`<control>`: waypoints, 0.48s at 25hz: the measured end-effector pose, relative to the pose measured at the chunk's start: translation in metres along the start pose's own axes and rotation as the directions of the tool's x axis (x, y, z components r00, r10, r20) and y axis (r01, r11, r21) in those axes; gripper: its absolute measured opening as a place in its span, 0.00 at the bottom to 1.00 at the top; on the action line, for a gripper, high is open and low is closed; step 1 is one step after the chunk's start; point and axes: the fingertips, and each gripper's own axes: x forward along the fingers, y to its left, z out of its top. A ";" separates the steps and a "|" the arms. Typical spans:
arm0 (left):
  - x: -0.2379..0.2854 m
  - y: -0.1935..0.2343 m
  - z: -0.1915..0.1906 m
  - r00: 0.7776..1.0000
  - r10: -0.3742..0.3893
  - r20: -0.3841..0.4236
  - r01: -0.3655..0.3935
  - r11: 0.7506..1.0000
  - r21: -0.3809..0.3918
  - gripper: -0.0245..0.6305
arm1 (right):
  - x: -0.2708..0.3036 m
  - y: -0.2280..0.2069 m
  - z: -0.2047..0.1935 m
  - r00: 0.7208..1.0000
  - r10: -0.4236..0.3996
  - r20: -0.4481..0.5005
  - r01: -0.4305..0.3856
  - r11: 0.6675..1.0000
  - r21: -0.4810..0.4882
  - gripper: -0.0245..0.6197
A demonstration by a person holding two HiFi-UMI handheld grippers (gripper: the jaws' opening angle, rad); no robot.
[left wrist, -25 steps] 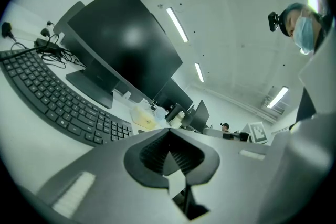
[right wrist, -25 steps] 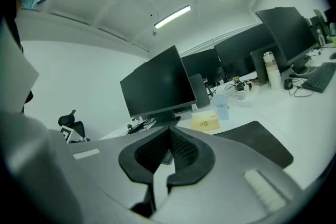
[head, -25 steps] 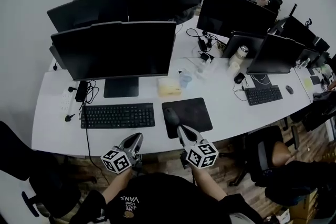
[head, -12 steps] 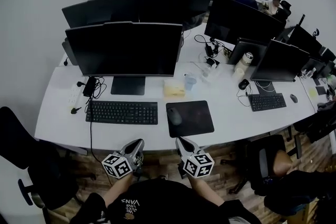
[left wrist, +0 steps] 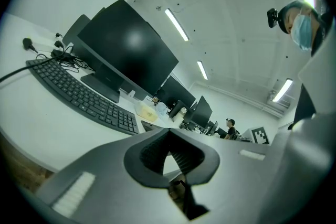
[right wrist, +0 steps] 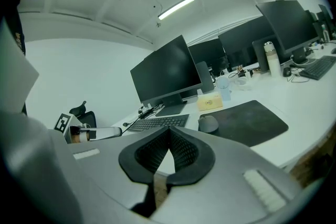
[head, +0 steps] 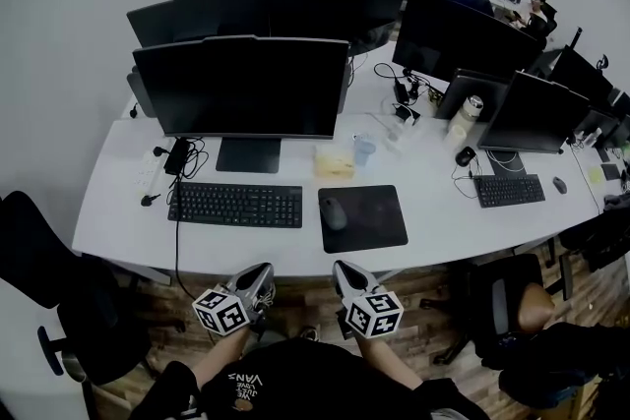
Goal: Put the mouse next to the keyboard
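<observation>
Nearest the person, the left gripper (head: 263, 270), grey with a square-marker cube at its back, hangs over the wood-plank floor (head: 295, 305) just short of the desk edge. Its jaws are closed tip to tip with nothing between them, as the left gripper view shows (left wrist: 168, 131). The right gripper (head: 341, 269) hangs beside it, apart from it, at about the same height. Its jaws are likewise pressed together and empty (right wrist: 169, 129). Neither gripper touches anything on the desk.

Beyond them runs the long white desk (head: 128, 216). On its near part a flat black keyboard (head: 236, 205) lies parallel to the edge, with a black cable running off its left end. Just right of the keyboard, separated by a narrow strip of bare desk, lies a black rectangular mouse pad (head: 372, 216). The grey computer mouse (head: 333, 212) sits on the left part of that pad, close to the keyboard's right end but not touching it. The right gripper view shows the same: the mouse (right wrist: 208, 123) on the pad's left corner, with the keyboard (right wrist: 157, 123) beyond it.

Behind the keyboard stands a wide black monitor (head: 241, 89) on a flat foot. To the right of that foot rest a pale yellow tissue box (head: 334, 163) and a clear cup (head: 364, 150). Farther back and to the right stand more dark monitors, with a second black keyboard (head: 509, 190) among them.
</observation>
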 end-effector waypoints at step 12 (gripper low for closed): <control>-0.005 -0.006 -0.007 0.999 -0.012 -0.040 0.012 1.000 0.008 0.04 | -0.004 0.002 0.006 0.999 -0.008 0.031 0.007 1.000 0.020 0.05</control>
